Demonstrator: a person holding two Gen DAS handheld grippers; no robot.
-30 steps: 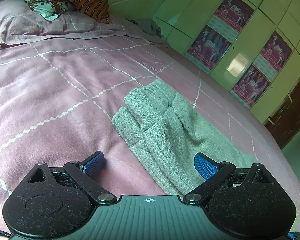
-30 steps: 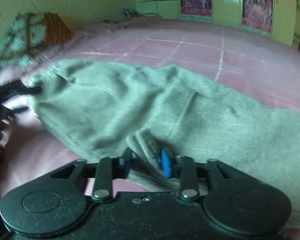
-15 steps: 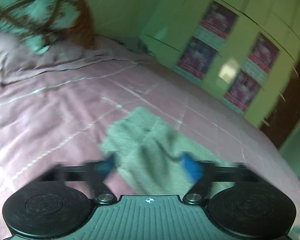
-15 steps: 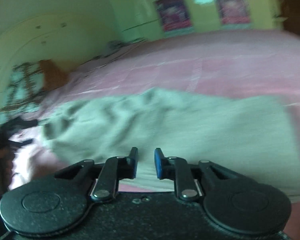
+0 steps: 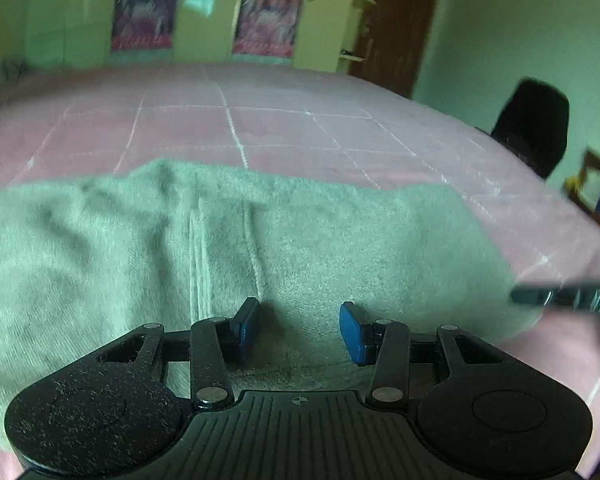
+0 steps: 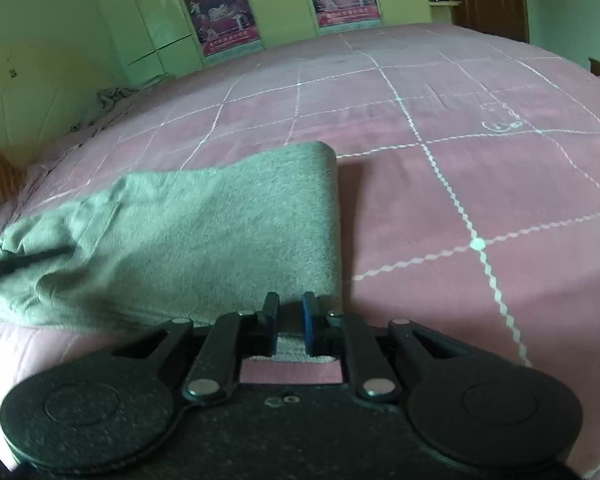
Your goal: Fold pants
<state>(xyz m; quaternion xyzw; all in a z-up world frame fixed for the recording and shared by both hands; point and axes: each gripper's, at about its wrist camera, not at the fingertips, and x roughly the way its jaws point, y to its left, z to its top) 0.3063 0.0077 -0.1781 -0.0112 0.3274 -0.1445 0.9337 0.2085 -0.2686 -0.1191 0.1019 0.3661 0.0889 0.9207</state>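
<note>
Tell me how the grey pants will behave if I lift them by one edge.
Likely floppy: the grey pants lie in soft wrinkles and a rounded fold on the pink bedspread, so they would probably sag. The fuzzy knit looks grippy rather than slippery. A one-edge lift may undo the fold.

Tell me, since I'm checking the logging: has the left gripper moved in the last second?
Yes. The left gripper swung right: the pillows left its view, and the door came in.

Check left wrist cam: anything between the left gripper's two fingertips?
Only the grey pants. In the left wrist view the left gripper is open with its blue pads apart over the fabric, and nothing else lies in the gap.
</note>
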